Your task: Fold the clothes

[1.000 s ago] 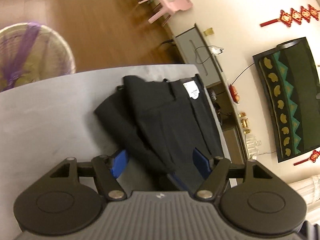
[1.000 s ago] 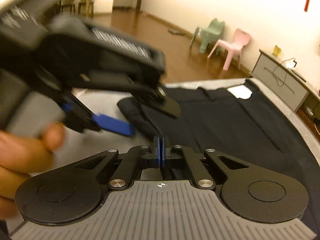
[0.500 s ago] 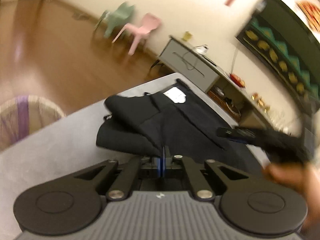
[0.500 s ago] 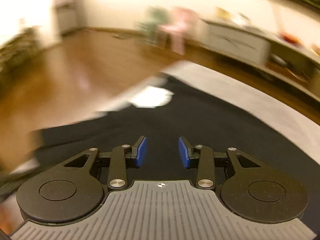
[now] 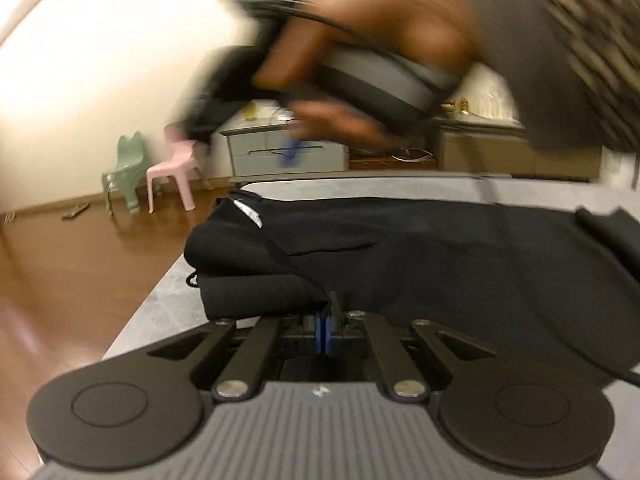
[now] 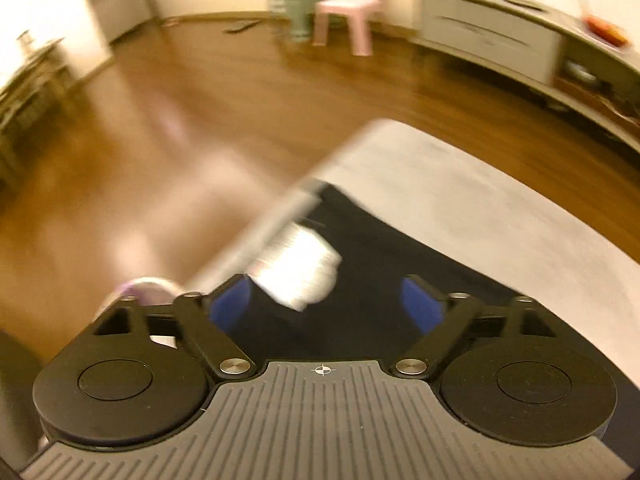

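Both wrist cameras sit close above the trousers (image 5: pixel 400 248), facing the pink chair (image 6: pixel 352 4); both show both.

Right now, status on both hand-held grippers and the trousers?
Left hand-held gripper shut, pinching black trousers fold. Right hand-held gripper jaws opening above trousers near the white label, nothing gripped. Right hand crosses the left view.

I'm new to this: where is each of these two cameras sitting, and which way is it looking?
Left wrist view: sits on the left gripper, looking along its shut fingers, with a fold of the black trousers seemingly pinched between them; the person's other hand crosses above, blurred.
Right wrist view: sits on the right gripper, jaws opening with nothing gripped, looking down at the trousers' white label near the edge of the grey table.
Both views share the trousers, table, pink chair and green chair.
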Motion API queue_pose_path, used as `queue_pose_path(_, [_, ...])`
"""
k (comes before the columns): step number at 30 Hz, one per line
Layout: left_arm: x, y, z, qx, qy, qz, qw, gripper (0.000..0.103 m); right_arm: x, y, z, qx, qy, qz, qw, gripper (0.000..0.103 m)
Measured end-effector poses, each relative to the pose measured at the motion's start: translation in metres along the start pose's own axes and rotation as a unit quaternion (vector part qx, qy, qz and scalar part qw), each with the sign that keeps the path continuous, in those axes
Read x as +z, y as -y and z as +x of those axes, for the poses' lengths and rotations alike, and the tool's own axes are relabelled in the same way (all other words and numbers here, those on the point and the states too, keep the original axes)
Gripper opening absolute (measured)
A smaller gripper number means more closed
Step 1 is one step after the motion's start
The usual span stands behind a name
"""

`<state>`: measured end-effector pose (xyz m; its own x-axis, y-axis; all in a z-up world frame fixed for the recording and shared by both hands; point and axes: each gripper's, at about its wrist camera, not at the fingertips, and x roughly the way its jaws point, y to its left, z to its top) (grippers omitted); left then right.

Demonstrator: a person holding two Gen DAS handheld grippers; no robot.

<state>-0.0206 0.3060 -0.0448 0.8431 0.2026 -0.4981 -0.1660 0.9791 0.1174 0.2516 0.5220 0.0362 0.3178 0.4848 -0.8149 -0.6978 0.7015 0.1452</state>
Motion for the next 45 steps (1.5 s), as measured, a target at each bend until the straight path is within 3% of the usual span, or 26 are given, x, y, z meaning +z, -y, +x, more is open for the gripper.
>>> queue_pose_path(3, [-0.003,0.01,0.0,-0.005,-0.005,0.019,0.9998,0.002,0.01,-0.047,0.026,-0.007,-0.06,-0.08,0.995,0.087])
queue_pose_path(6, [-0.006,0.019,0.0,-0.01,-0.009,0.036,0.9993,0.002,-0.003,-0.081,0.058,-0.04,-0.127,-0.171,0.976,0.074])
queue_pose_path(7, [-0.006,0.022,-0.001,-0.011,-0.01,0.042,0.999,0.002,-0.009,-0.085,0.068,-0.059,-0.143,-0.194,0.969,0.061])
queue_pose_path(8, [-0.007,0.025,-0.002,-0.011,-0.011,0.048,0.9987,0.002,-0.014,-0.085,0.072,-0.075,-0.144,-0.206,0.965,0.034])
queue_pose_path(10, [-0.008,0.027,-0.007,-0.016,-0.008,0.053,0.9984,0.002,-0.022,-0.078,0.069,-0.102,-0.124,-0.212,0.964,0.001])
queue_pose_path(14, [-0.006,0.034,-0.023,-0.045,0.007,0.064,0.9969,0.002,-0.031,-0.031,-0.01,-0.079,-0.002,-0.137,0.987,0.0])
queue_pose_path(17, [-0.006,0.049,-0.038,-0.088,0.019,0.08,0.9927,0.002,-0.055,0.028,-0.072,-0.064,0.066,-0.048,0.995,0.0])
queue_pose_path(19, [-0.006,0.063,-0.042,-0.11,0.019,0.096,0.9891,0.002,-0.081,0.075,-0.095,-0.058,0.089,0.018,0.994,0.0])
queue_pose_path(21, [-0.004,0.073,-0.039,-0.113,0.008,0.088,0.9897,0.002,-0.105,0.112,-0.094,-0.039,0.083,0.078,0.993,0.0])
queue_pose_path(24, [0.001,0.075,-0.034,-0.114,-0.008,0.061,0.9916,0.003,-0.115,0.118,-0.083,-0.028,0.068,0.094,0.993,0.011])
queue_pose_path(25, [0.002,0.074,-0.034,-0.116,-0.008,0.055,0.9917,0.003,-0.11,0.109,-0.079,-0.004,0.058,0.08,0.995,0.034])
queue_pose_path(26, [0.003,0.074,-0.034,-0.118,-0.008,0.05,0.9917,0.003,-0.104,0.097,-0.073,0.023,0.044,0.063,0.997,0.066])
queue_pose_path(28, [0.005,0.08,-0.034,-0.122,-0.009,0.055,0.9909,0.003,-0.087,0.064,-0.061,0.054,0.02,0.008,0.998,0.088])
queue_pose_path(30, [-0.002,0.085,-0.037,-0.125,-0.013,0.069,0.9896,0.003,-0.071,0.027,-0.041,0.045,-0.02,-0.058,0.997,0.089])
queue_pose_path(34, [-0.011,0.081,-0.042,-0.132,-0.016,0.079,0.988,0.003,-0.051,-0.02,0.01,-0.032,-0.099,-0.151,0.983,0.089])
queue_pose_path(39, [-0.017,0.072,-0.037,-0.144,-0.019,0.08,0.9862,0.003,-0.039,-0.041,0.048,-0.041,-0.139,-0.145,0.979,0.088])
queue_pose_path(43, [-0.015,0.065,-0.039,-0.151,-0.014,0.074,0.9857,0.003,-0.038,-0.036,0.066,-0.128,-0.147,-0.163,0.967,0.086])
queue_pose_path(45, [-0.011,0.063,-0.043,-0.153,-0.01,0.071,0.9855,0.003,-0.035,-0.021,0.063,-0.118,-0.143,-0.132,0.974,0.086])
